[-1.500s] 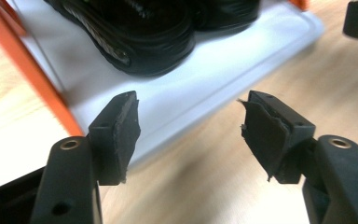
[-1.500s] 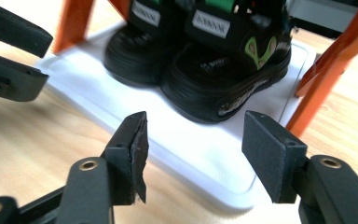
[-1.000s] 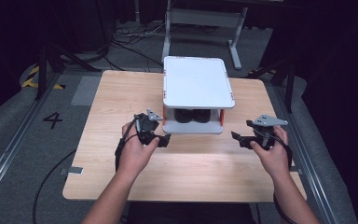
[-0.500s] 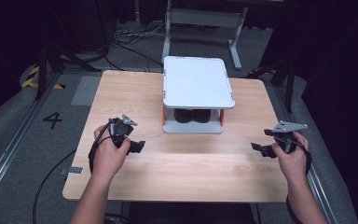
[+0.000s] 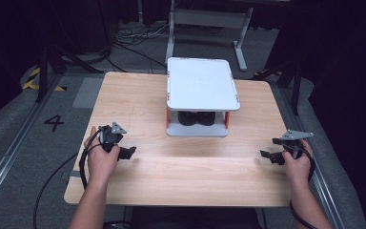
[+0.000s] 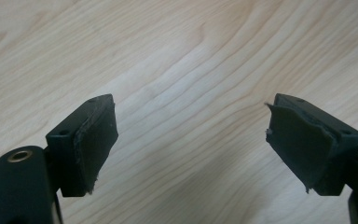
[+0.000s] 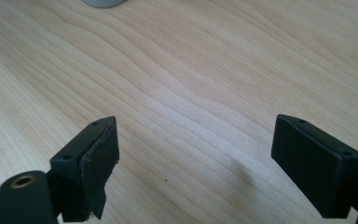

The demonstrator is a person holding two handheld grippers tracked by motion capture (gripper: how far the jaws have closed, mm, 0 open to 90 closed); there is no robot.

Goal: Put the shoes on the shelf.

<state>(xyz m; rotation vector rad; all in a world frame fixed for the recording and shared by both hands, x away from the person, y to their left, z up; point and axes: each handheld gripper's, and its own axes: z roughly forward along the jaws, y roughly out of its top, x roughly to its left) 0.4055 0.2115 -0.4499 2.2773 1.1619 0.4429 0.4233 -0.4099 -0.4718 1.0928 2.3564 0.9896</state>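
A white two-tier rack with orange posts stands at the middle back of the wooden table. Two dark round objects sit on its lower shelf under the top plate. My left gripper is held low near the table's left front, jaws wide apart and empty. In the left gripper view the gripper shows bare wood between its pads. My right gripper is near the right edge, open and empty. The right gripper view has its gripper over bare wood too.
A grey metal stand and cables lie on the floor beyond the table. A floor mark "4" is at the left. A grey rounded edge pokes in at the top of the right gripper view.
Both hands have drawn back from the rack and spread outward, the left toward the left front, the right toward the right edge. Both grippers stay open and empty.
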